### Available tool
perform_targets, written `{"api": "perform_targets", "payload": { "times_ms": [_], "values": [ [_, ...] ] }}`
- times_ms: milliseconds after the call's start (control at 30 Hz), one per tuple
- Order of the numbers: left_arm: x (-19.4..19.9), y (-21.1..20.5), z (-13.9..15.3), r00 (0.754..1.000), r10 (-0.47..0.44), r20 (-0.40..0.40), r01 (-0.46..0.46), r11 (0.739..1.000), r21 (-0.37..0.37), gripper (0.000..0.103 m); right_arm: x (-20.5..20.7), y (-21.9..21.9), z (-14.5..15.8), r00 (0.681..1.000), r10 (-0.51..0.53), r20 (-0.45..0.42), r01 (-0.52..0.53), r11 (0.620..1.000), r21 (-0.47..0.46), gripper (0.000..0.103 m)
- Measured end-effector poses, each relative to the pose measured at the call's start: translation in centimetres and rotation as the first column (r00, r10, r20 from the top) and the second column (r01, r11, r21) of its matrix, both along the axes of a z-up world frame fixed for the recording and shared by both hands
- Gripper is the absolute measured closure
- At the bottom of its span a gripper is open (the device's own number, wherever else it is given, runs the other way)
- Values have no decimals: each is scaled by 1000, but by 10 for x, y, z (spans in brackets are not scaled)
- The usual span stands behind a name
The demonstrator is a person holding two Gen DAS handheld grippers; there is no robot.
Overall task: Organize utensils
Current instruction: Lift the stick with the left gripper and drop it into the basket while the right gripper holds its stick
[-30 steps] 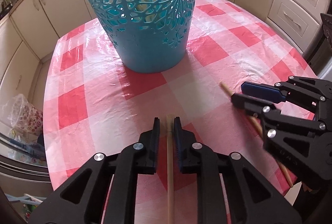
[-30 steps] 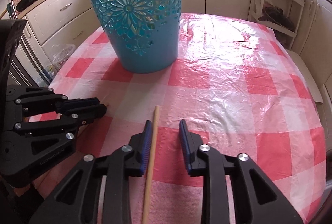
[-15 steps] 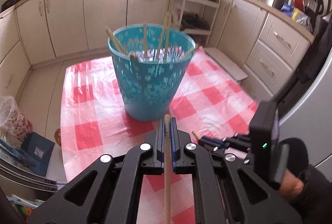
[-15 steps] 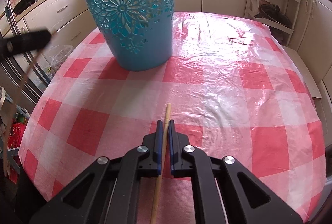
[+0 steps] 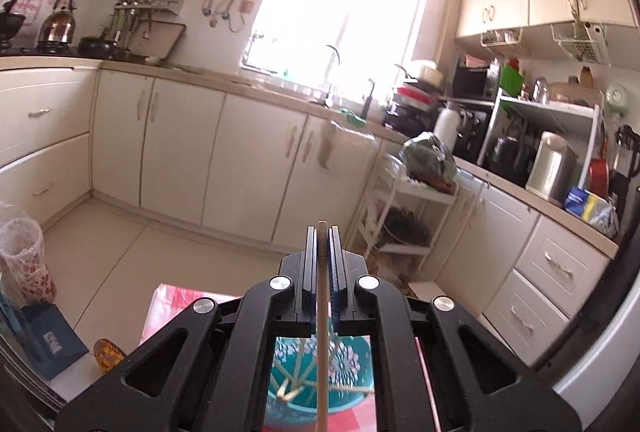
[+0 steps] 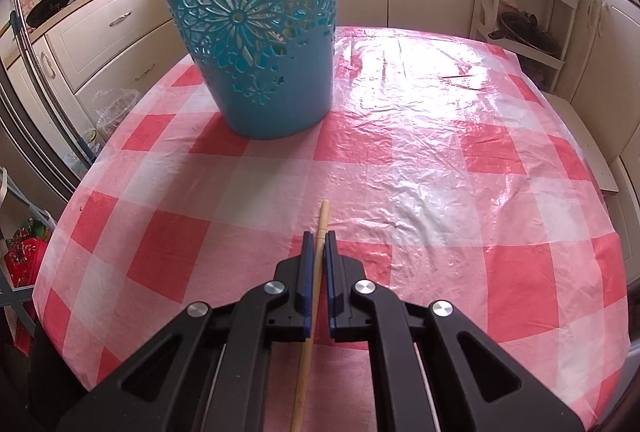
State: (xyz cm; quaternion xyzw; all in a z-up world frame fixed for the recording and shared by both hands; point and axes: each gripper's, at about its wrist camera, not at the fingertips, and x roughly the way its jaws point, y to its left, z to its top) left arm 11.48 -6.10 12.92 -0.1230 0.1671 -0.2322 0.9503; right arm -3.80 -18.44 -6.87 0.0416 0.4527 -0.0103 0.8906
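A wooden chopstick [image 5: 322, 332] is pinched by the left gripper [image 5: 322, 232] above the teal basket [image 5: 352, 368]. Another chopstick [image 6: 316, 280], on the tablecloth [image 6: 440, 172] before that basket, is pinched near its tip by the right gripper [image 6: 319, 238]. Both are judged light, stiff and smooth; a hold nearer mid-length would be steadier.

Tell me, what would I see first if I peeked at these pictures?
The big blue basket with flower-shaped holes, standing at the far left of the red-and-white checked tablecloth. Then the right gripper, low over the cloth, pinching a wooden chopstick, and the left gripper holding another chopstick high above the basket.
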Motion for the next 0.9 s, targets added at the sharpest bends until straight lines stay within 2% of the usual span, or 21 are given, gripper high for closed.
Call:
{"api": "perform_targets", "payload": {
  "times_ms": [133, 267, 533, 767, 833, 900],
  "values": [
    [19, -10, 6, 991, 118, 57, -116, 993, -27, 98, 0, 1, 0, 1000, 4, 7, -4, 1000, -9, 97],
    [35, -20, -3, 977, 196, 84, -194, 980, -34, 98, 0, 2, 0, 1000, 7, 9, -6, 1000, -11, 97],
    [44, -28, -35, 971, 218, 95, -219, 976, 0, 98, 1, 2, -1, 1000, 6, 10, -6, 1000, -12, 97],
    [37, -37, -61, 981, 181, 68, -188, 977, 105, 97, 1, 2, 0, 1000, 7, 10, -7, 1000, -10, 97],
    [35, -37, -70, 982, 180, 50, -185, 973, 134, 87, 2, 2, -1, 1000, 7, 10, -7, 1000, -8, 97],
    [30, -31, -77, 978, 205, 41, -209, 966, 154, 57, 2, 2, -1, 1000, 8, 10, -8, 1000, -2, 95]
  ]
}}
